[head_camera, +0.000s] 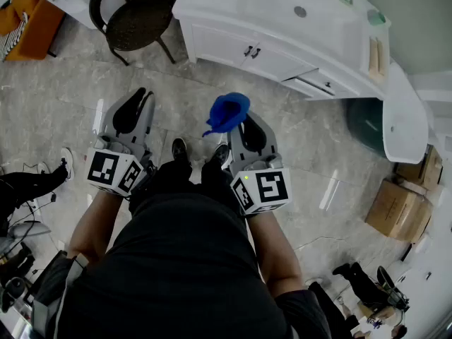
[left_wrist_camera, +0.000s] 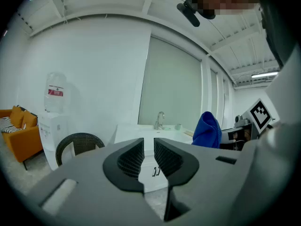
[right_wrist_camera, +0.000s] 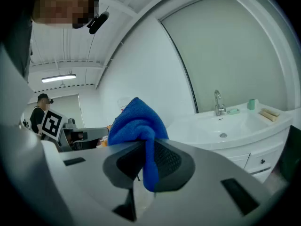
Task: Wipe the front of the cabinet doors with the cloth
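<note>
A bunched blue cloth (head_camera: 227,111) (right_wrist_camera: 136,121) is pinched between the jaws of my right gripper (head_camera: 242,123) (right_wrist_camera: 146,160), which is shut on it; a fold hangs down between the pads. My left gripper (head_camera: 141,99) (left_wrist_camera: 148,157) is held beside it at the same height, its jaws close together with nothing between them; the cloth (left_wrist_camera: 207,128) shows at the right of its view. The white vanity cabinet doors (head_camera: 240,48) (left_wrist_camera: 153,173) with dark handles stand ahead across the floor, apart from both grippers. The sink top (right_wrist_camera: 225,131) and drawers (right_wrist_camera: 256,161) show in the right gripper view.
A black wicker chair (head_camera: 138,16) stands left of the cabinet, with an orange sofa (head_camera: 28,20) and a water dispenser (left_wrist_camera: 55,121) further left. A dark green bin (head_camera: 367,122) and cardboard boxes (head_camera: 399,207) are on the right. Other people stand at the lower edges.
</note>
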`<state>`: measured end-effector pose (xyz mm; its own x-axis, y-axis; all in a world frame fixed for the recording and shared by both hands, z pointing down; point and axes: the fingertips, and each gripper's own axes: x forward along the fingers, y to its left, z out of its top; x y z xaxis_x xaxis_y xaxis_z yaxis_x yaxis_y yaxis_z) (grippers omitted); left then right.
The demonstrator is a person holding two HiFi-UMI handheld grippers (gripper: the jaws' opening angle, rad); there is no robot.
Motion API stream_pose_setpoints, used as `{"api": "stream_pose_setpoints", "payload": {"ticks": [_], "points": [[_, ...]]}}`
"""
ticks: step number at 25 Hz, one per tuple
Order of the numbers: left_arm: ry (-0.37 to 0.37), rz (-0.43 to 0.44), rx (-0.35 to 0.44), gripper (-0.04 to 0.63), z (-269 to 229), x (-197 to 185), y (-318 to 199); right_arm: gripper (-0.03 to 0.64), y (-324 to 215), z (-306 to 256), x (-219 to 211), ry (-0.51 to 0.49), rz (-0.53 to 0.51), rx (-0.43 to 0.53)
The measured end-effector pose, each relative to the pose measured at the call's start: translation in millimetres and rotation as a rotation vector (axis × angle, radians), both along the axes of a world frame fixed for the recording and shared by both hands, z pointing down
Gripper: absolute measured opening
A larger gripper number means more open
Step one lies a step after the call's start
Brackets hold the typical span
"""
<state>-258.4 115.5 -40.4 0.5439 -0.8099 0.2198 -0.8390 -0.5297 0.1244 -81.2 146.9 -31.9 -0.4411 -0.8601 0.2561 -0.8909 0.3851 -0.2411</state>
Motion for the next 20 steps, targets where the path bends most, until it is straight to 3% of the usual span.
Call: {"api": "stream_pose_setpoints", "payload": {"ticks": [14, 20], "points": [[-0.02, -0.008, -0.021, 0.067, 14, 24, -4, 0.043, -8, 16, 25, -0.049, 0.009, -0.003], [-0.068, -0.023, -0.058, 0.067, 43, 44, -9, 0.043, -28, 76, 64, -0.077, 0.06, -0.074]]}}
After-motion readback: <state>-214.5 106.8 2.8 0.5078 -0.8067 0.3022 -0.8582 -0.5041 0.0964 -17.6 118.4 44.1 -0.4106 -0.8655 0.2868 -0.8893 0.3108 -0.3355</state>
